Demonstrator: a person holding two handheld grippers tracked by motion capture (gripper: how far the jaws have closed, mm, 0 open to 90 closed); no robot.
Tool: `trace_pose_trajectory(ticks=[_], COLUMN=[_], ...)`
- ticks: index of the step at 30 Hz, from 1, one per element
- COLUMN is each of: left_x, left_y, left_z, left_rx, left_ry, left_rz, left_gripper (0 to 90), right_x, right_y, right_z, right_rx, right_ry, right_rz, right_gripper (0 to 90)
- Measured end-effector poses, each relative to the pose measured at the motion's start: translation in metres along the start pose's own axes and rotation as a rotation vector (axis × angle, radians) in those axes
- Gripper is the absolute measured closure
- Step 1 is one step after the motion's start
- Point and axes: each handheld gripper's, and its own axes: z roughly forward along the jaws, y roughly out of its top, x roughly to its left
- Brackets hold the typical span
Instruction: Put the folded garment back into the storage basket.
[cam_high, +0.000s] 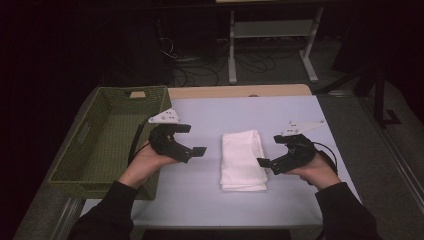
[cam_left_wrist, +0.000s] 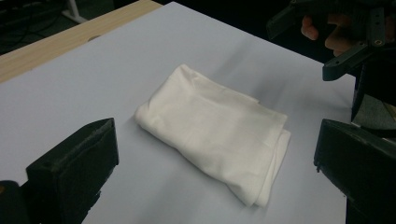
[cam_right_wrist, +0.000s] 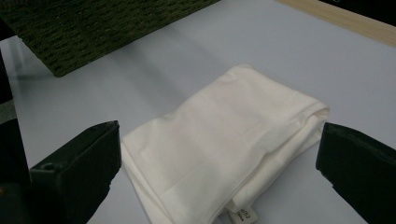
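Towel (cam_high: 243, 160): folded, flat on the table (cam_high: 200, 195) between my left gripper (cam_high: 192, 140) and right gripper (cam_high: 270, 157); both jaws apart, empty. Risk: pinching only top layers, unfolding it.

Your counter and its load

Your counter (cam_high: 295, 115) has a pale blue-white top with a wooden strip along its far edge. A folded white cloth (cam_high: 243, 160) lies flat near the middle, and a green woven basket (cam_high: 107, 140) sits at your left, well apart from the cloth.
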Motion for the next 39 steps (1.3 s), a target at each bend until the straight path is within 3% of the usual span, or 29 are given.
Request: trace_pose_trajectory(ticks=[16, 39], left_x=[-0.006, -0.015], left_y=[0.002, -0.015], left_z=[0.026, 0.048], left_rx=[0.013, 0.035], left_ry=[-0.024, -0.039], left_rz=[0.012, 0.03], left_gripper=[0.0, 0.0], right_x=[-0.002, -0.003], right_y=[-0.001, -0.004], right_z=[0.0, 0.002], right_rx=[-0.001, 0.002], right_ry=[0.0, 0.002], right_rz=[-0.001, -0.002], right_gripper=[0.0, 0.0])
